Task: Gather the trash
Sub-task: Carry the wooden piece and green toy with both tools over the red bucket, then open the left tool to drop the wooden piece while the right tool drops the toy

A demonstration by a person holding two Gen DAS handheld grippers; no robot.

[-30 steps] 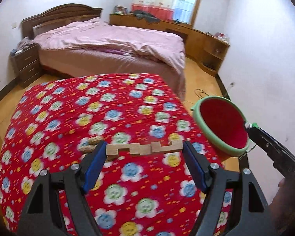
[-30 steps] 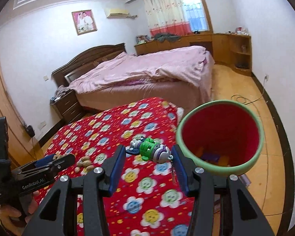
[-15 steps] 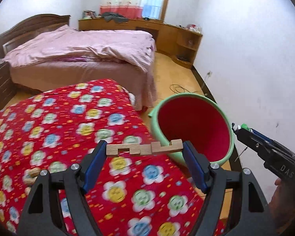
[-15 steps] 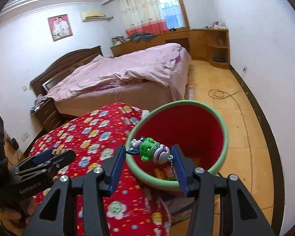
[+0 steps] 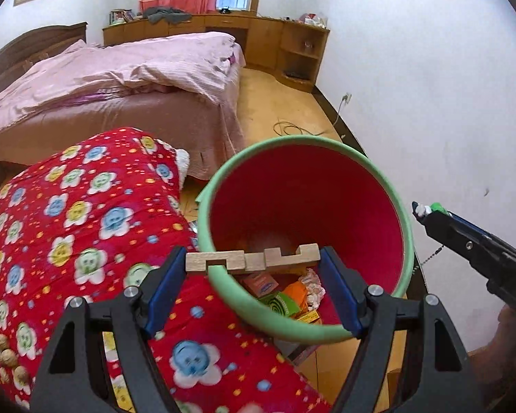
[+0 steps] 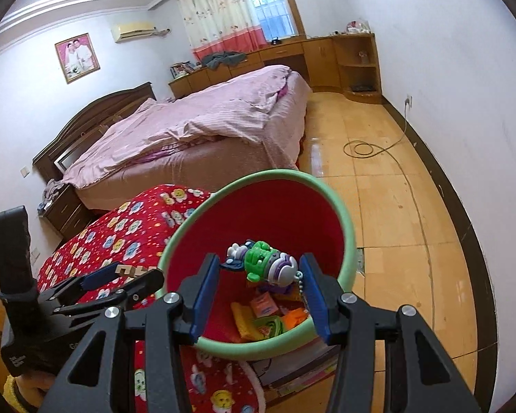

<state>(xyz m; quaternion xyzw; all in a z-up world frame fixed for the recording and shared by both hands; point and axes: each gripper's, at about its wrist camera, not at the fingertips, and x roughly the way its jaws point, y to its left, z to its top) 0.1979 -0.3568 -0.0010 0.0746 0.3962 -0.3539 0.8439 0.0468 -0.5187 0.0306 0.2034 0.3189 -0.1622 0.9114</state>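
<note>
My left gripper (image 5: 253,261) is shut on a notched wooden block (image 5: 253,258) and holds it over the near rim of a green bin with a red inside (image 5: 400,213). My right gripper (image 6: 260,266) is shut on a green and purple toy keychain (image 6: 263,264) and holds it above the same bin (image 6: 344,220). Several wrappers and boxes (image 5: 282,296) lie at the bin's bottom. The right gripper shows at the right of the left wrist view (image 5: 430,211), the left one at the left of the right wrist view (image 6: 120,272).
A table under a red flowered cloth (image 5: 68,223) stands left of the bin, with walnuts (image 5: 7,351) at its near left. A bed with pink covers (image 5: 120,69) lies behind. A cable (image 6: 361,146) lies on the wooden floor by the white wall.
Both grippers have swung right from above the table to over the bin, each still holding its item. The bin's contents have come into view.
</note>
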